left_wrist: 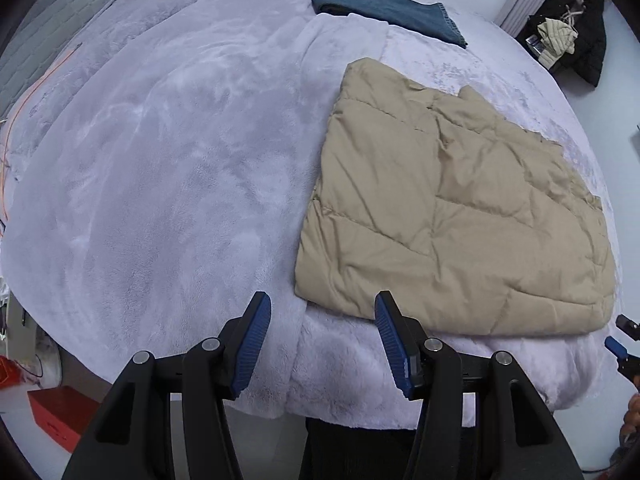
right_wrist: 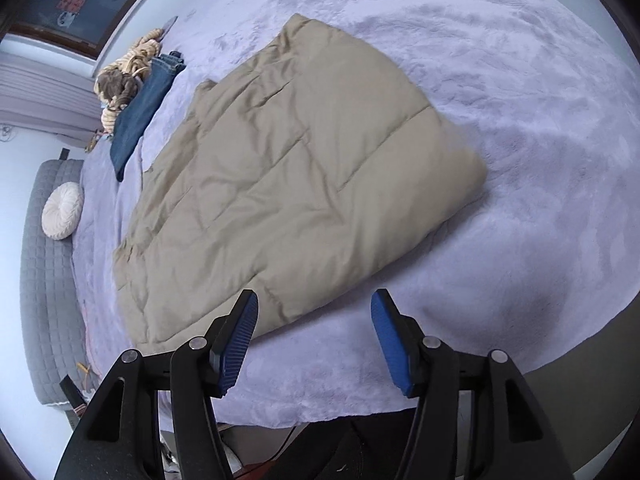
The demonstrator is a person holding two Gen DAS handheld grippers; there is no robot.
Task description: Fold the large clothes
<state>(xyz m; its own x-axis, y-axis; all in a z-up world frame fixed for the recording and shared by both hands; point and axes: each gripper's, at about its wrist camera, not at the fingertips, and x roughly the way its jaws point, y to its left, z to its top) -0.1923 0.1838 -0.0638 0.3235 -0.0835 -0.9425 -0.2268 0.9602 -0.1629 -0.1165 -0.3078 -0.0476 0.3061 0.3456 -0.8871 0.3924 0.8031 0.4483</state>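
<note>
The tan quilted garment (left_wrist: 452,216) lies folded flat on the lavender bed (left_wrist: 160,180), at two o'clock from the left claw (left_wrist: 322,344). The right claw (right_wrist: 314,340) hovers at its near edge. Both claws gape apart, holding nothing.

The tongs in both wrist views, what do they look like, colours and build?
Both the left tongs and right tongs look alike: matte black angular linkage arms with round silver pivot pins, ending in two flat fingers faced with blue ribbed pads. No cables, markings or sleeves are visible.
</note>
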